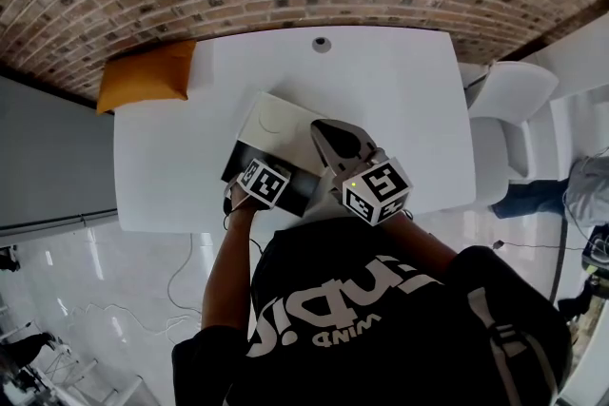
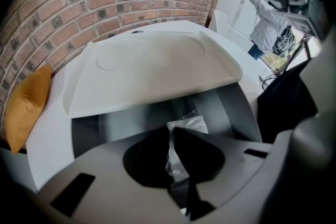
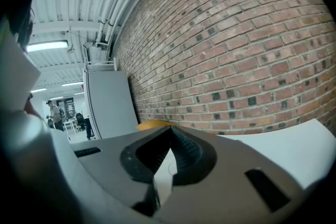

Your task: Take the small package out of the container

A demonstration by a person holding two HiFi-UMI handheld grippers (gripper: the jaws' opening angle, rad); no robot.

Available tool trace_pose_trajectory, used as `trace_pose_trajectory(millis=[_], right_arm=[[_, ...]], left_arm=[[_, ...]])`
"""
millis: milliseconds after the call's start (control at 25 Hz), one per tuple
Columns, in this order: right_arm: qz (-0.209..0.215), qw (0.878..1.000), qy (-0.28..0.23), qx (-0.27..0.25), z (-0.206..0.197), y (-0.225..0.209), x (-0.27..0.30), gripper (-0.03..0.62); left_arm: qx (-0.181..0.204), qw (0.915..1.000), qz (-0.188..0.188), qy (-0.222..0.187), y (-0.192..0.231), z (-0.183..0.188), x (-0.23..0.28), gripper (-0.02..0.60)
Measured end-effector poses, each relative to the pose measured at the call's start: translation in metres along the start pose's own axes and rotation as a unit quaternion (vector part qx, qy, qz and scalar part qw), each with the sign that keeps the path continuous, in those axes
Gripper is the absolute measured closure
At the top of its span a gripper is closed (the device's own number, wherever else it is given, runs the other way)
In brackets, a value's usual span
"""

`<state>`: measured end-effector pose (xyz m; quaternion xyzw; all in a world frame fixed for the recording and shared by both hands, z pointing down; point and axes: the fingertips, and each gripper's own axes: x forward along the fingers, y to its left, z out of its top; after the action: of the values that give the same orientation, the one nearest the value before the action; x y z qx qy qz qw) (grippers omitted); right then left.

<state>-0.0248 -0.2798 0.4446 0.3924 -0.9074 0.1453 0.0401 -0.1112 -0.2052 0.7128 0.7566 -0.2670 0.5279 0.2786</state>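
Observation:
A dark container (image 1: 306, 192) stands near the front edge of the white table (image 1: 400, 90), with its white lid (image 1: 274, 121) tilted up. My right gripper (image 1: 324, 128) is shut on the lid's edge (image 3: 164, 178) and holds it raised; in the right gripper view the jaws (image 3: 169, 132) meet over the thin white edge. My left gripper (image 1: 265, 181) reaches into the container. Seen from the left gripper, the small clear plastic package (image 2: 191, 124) lies under the lid (image 2: 152, 68) inside the grey container (image 2: 233, 107), pinched between the left gripper (image 2: 171, 129) jaws.
An orange cushion (image 1: 147, 76) lies at the table's far left corner, against the brick wall. A round cable hole (image 1: 322, 44) sits at the table's back edge. A white chair (image 1: 504, 109) stands to the right. The person's body fills the foreground.

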Motion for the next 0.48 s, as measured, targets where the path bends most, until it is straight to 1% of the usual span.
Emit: trace_pose_trajectory(millis=[160,480], right_arm=[[0.0,1.0,0.0,-0.001,0.001,0.002,-0.001,0.595],[0.006,1.0,0.003,-0.003,-0.002,0.009,-0.003,0.595]], left_arm=[[-0.004,1.0,-0.006,-0.006,-0.002,-0.001,-0.006,0.568],[-0.026,0.999,-0.009,-0.034,-0.004,-0.002,-0.022,0.572]])
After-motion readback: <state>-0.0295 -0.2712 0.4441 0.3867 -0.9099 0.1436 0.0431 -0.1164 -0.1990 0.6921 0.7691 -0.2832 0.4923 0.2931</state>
